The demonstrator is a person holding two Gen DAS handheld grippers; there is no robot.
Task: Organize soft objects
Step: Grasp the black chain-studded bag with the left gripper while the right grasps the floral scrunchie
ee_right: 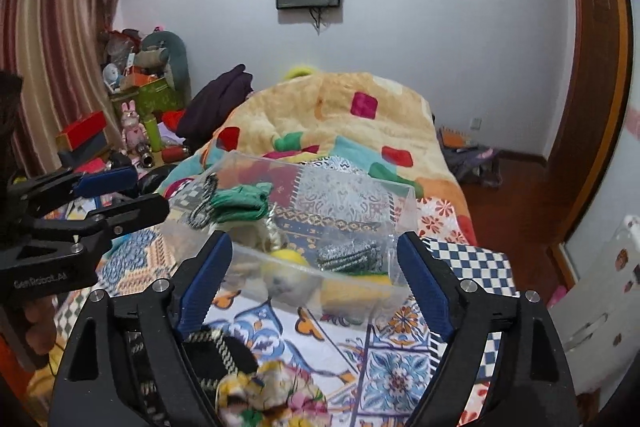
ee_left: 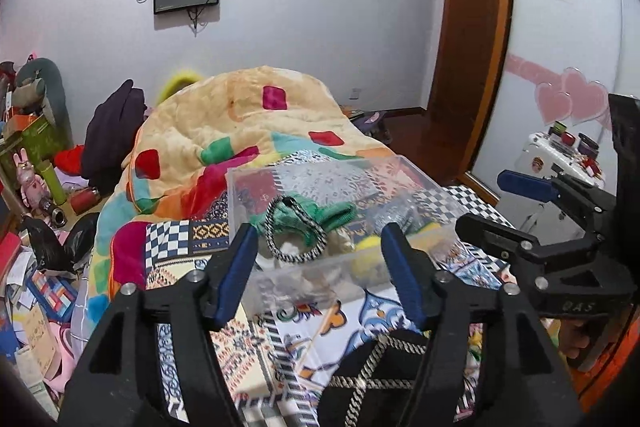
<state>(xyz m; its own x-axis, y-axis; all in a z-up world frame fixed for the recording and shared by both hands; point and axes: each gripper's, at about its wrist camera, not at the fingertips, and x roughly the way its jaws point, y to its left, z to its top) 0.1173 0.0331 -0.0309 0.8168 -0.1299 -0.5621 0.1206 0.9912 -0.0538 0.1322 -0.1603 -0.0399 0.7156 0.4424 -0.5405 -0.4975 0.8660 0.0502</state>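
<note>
A clear plastic box [ee_left: 420, 183] [ee_right: 404, 205] stands on the patterned bed cover. It holds a green knit piece [ee_left: 332, 213] [ee_right: 240, 201], a black-and-white cord loop [ee_left: 296, 255], a yellow soft ball [ee_left: 370, 245] [ee_right: 290, 257] and a silver-green glitter piece [ee_right: 352, 255]. My left gripper [ee_left: 320, 269] is open and empty just in front of the box. My right gripper [ee_right: 314, 281] is open and empty in front of the box. A black item with striped cord [ee_left: 376, 379] [ee_right: 218, 349] and a floral cloth [ee_right: 276, 395] lie near me on the bed.
A peach quilt with coloured patches [ee_left: 248, 131] [ee_right: 340, 123] is heaped behind the box. Clutter of boxes and toys [ee_left: 36, 163] [ee_right: 136, 107] fills the left side. A wooden door [ee_left: 468, 67] is right; a white case [ee_left: 560, 155] stands beside the bed.
</note>
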